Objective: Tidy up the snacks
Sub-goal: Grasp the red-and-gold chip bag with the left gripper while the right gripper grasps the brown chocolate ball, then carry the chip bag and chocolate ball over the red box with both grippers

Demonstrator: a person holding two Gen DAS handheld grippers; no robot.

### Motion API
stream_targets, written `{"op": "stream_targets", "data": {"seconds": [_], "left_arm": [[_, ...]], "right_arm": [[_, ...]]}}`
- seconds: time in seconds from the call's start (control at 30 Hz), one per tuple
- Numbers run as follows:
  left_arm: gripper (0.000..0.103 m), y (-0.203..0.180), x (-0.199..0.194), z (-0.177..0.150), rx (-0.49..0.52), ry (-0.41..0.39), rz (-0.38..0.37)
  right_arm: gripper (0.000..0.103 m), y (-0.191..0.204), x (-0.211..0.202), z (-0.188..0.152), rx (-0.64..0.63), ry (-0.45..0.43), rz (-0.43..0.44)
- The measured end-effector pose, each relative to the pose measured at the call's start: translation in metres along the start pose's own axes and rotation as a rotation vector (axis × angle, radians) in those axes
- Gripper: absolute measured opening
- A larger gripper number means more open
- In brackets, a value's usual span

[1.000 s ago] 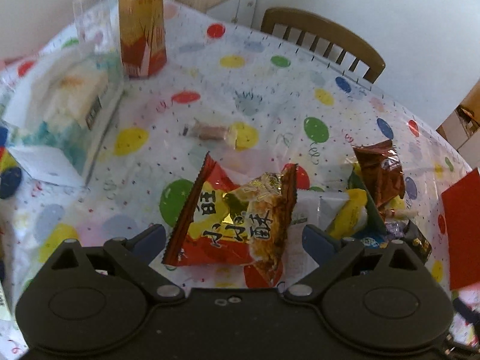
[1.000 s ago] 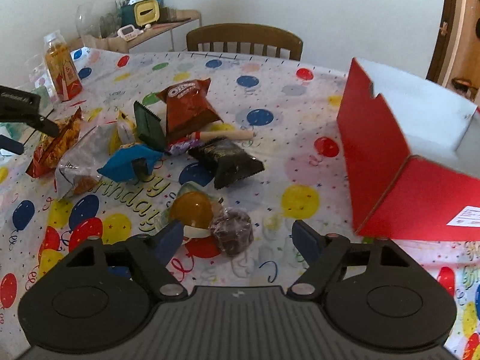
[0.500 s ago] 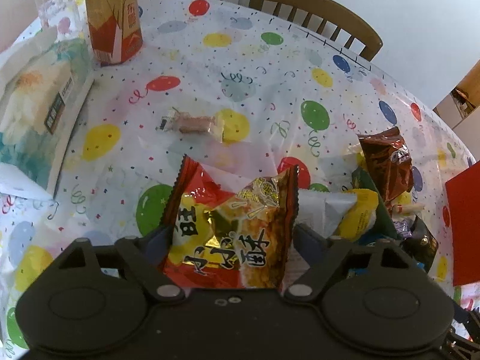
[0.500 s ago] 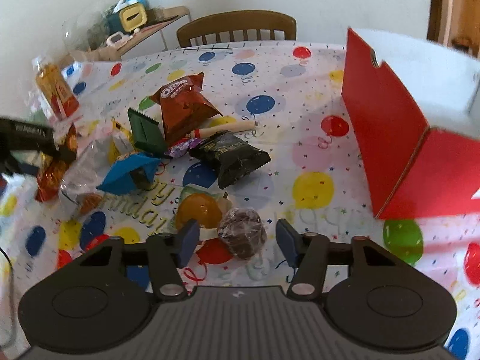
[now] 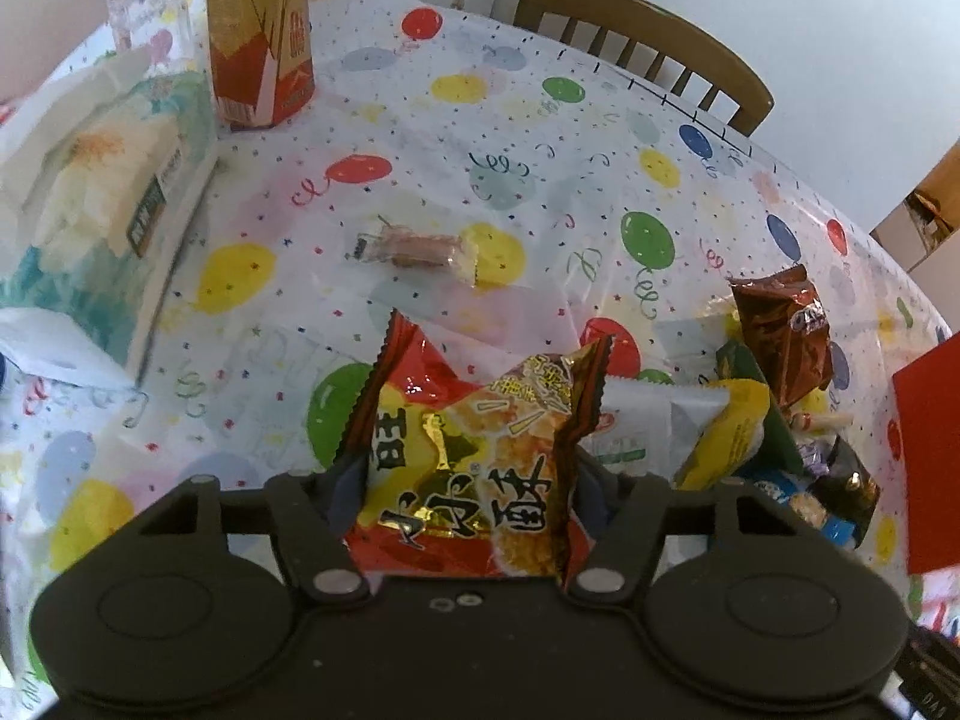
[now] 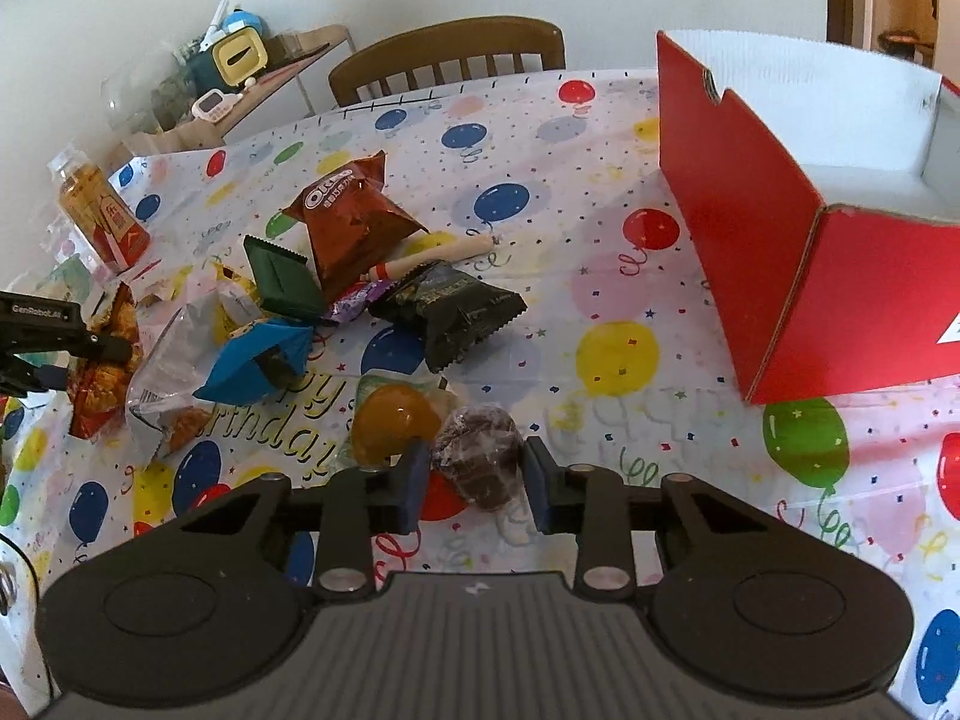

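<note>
over the table, both tongs tilt down, closing: left tongs (image 5: 465, 492) around red snack bag (image 5: 480, 456), right tongs (image 6: 477, 480) around brown sweet (image 6: 480, 459).

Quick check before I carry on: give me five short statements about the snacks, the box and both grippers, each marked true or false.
1. The red-and-yellow snack bag sits between the left gripper's closing jaws. True.
2. The right gripper is closing around the orange jelly cup. False: the dark wrapped cake is between its jaws.
3. The red box stands open. True.
4. The brown Oreo bag lies inside the box. False: it lies on the tablecloth.
5. The drink bottle lies on its side. False: upright.
</note>
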State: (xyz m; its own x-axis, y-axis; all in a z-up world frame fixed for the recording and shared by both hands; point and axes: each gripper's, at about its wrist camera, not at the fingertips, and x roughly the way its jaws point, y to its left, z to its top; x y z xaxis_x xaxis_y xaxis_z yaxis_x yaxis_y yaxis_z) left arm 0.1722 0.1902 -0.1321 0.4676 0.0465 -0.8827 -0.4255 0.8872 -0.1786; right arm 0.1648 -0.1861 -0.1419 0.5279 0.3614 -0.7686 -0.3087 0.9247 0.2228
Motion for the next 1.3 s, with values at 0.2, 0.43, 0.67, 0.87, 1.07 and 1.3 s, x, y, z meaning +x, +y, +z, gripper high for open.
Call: {"op": "stream_targets", "data": {"seconds": [0.2, 0.43, 0.67, 0.87, 1.07, 1.3], "left_arm": [[0.065, 0.002, -0.02, -0.006, 0.021, -0.037, -0.022], [0.065, -0.001, -0.052, -0.017, 0.046, -0.06, -0.04], [0.065, -0.025, -0.095, -0.032, 0.129, -0.105, -0.096], [0.065, -0.056, -0.127, -0.042, 0.187, -0.153, -0.139], [0.065, -0.097, -0.147, -0.049, 0.238, -0.171, -0.178], [0.065, -0.162, -0.15, -0.055, 0.306, -0.156, -0.222]], "right_arm": [[0.032, 0.009, -0.019, -0.006, -0.017, -0.026, -0.016], [0.032, 0.018, -0.059, -0.012, -0.03, -0.076, -0.036], [0.032, 0.026, -0.101, -0.014, -0.038, -0.136, -0.054], [0.032, 0.026, -0.13, -0.01, -0.042, -0.188, -0.068], [0.032, 0.005, -0.147, 0.002, -0.035, -0.224, -0.096], [0.032, -0.037, -0.159, 0.027, -0.051, -0.247, -0.122]]}}
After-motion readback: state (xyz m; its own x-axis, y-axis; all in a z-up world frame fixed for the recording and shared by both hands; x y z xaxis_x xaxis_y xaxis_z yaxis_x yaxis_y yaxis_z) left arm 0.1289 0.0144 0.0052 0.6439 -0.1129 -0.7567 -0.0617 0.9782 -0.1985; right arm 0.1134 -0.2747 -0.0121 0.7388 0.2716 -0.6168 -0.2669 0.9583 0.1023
